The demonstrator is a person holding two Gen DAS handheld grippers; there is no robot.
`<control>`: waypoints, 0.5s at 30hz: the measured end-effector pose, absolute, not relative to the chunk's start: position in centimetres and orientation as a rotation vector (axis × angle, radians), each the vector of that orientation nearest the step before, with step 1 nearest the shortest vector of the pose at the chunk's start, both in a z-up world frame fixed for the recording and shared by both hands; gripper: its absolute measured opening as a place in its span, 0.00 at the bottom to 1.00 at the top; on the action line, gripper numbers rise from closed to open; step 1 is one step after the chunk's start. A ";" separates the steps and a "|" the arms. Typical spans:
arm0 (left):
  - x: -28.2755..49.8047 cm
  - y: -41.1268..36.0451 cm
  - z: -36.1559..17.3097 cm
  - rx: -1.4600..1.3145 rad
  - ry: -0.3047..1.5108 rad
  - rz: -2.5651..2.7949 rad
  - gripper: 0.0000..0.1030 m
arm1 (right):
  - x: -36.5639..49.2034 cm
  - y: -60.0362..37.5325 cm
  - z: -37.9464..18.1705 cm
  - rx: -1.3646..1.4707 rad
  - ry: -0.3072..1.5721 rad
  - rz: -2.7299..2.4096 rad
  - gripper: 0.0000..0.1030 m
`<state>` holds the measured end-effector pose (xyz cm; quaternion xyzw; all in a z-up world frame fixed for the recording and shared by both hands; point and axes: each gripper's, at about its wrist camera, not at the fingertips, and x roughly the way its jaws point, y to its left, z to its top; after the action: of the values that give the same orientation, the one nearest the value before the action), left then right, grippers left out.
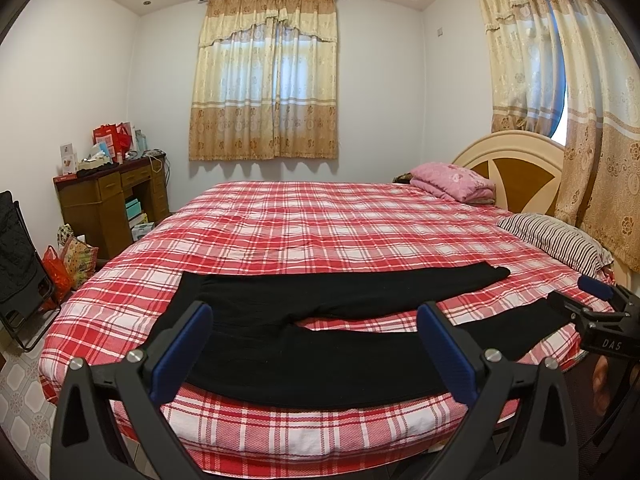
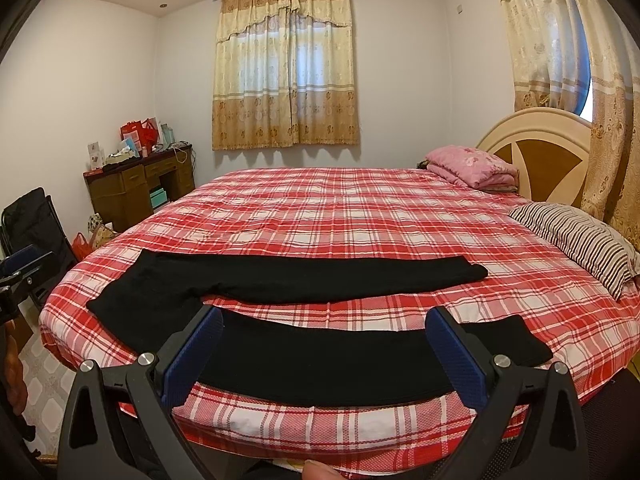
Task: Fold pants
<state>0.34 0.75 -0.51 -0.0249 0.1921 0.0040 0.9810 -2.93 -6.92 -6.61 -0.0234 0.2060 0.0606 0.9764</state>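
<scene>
Left gripper (image 1: 316, 340): jaws spread wide, empty, held over the near edge of the bed (image 1: 320, 216). Pants (image 1: 312, 344) lie flat on the plaid cover, waist left of the jaws, legs splayed to the right; the near leg runs across the gap between the jaws. Right gripper (image 2: 324, 344): jaws also wide apart, nothing held, the near leg spanning that gap too, its cuff just right of them. Striped pillow (image 2: 580, 240) far right.

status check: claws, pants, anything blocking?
Left claw open, right claw open, both empty. Black pants flat on plaid bed, legs spread apart, unfolded. Nothing in the way.
</scene>
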 end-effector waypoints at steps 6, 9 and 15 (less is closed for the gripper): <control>0.5 0.7 -0.7 -0.052 0.392 0.006 1.00 | -2.8 -6.9 -6.8 -0.049 0.422 0.122 0.99; 0.6 0.7 -1.2 -0.056 0.400 0.006 1.00 | -2.6 -6.8 -7.1 -0.053 0.430 0.122 0.99; 1.7 1.4 -2.4 -0.065 0.433 0.007 1.00 | -1.9 -6.6 -7.9 -0.064 0.449 0.116 0.99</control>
<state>1.70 1.36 -2.36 -0.0321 0.2150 0.0033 0.9761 -1.91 -6.57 -7.88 -0.0318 0.2223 0.0573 0.9728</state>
